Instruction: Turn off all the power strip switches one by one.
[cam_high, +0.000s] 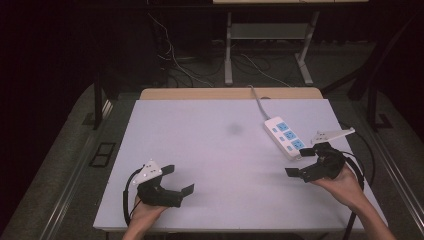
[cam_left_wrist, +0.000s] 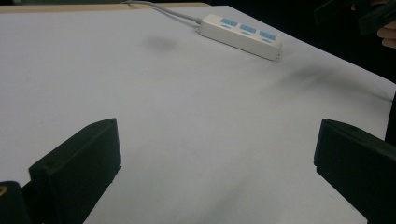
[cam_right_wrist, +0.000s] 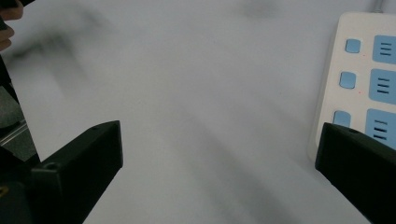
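A white power strip (cam_high: 285, 136) with blue sockets lies at the right side of the white table top (cam_high: 210, 150), its grey cable running to the far edge. My right gripper (cam_high: 300, 163) hovers just in front of the strip's near end, jaws wide open and nothing between them. In the right gripper view the power strip (cam_right_wrist: 364, 79) lies just beyond the right jaw. My left gripper (cam_high: 177, 179) is near the front left of the table, open and holding nothing. The power strip (cam_left_wrist: 239, 35) lies far off in the left gripper view.
A faint dark smudge (cam_high: 234, 129) marks the table's middle. The table's wooden far edge (cam_high: 230, 93) borders a floor with cables and a metal stand's legs (cam_high: 229, 50). The right table edge runs close by my right hand (cam_high: 345, 187).
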